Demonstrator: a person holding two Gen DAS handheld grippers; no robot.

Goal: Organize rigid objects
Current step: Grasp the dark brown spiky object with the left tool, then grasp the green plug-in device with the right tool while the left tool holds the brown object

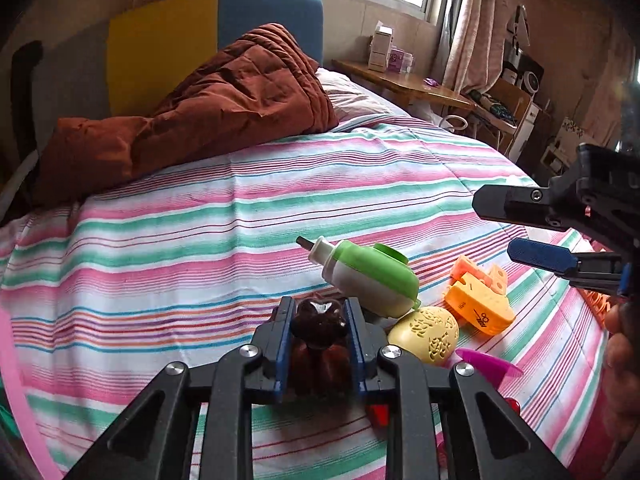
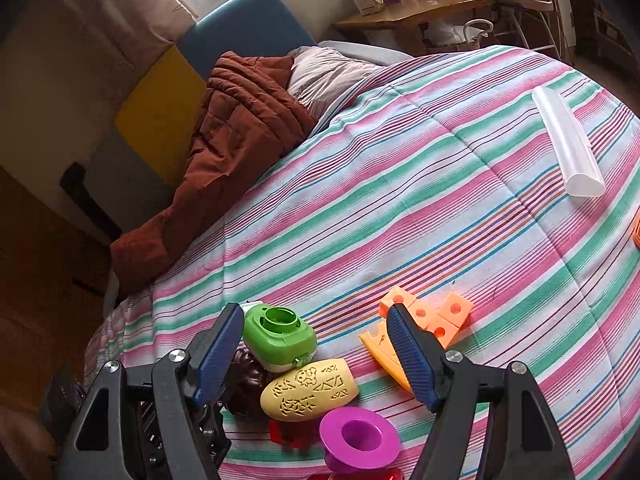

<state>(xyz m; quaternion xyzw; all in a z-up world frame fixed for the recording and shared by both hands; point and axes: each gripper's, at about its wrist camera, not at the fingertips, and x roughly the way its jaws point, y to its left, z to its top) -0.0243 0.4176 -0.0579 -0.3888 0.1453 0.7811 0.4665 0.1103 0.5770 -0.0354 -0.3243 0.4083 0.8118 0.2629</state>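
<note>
My left gripper (image 1: 319,312) is shut on a dark brown lumpy toy (image 1: 318,326), held just above the striped bed. Beside it lie a green and white plastic device (image 1: 370,276), a yellow perforated egg-shaped case (image 1: 426,336), an orange cheese-shaped block (image 1: 478,302) and a magenta spool (image 1: 490,364). My right gripper (image 2: 316,336) is open and empty above the same cluster: green device (image 2: 280,338), yellow case (image 2: 310,390), magenta spool (image 2: 360,438), orange cheese pieces (image 2: 430,316), brown toy (image 2: 248,380). It also shows at the right of the left wrist view (image 1: 496,226).
The striped bedspread (image 1: 240,220) covers the bed. A brown quilt (image 1: 224,104) and pillow lie at the headboard. A clear plastic tube (image 2: 568,144) lies far right. An orange item (image 2: 636,232) sits at the right edge. A wooden side table (image 1: 404,82) stands beyond.
</note>
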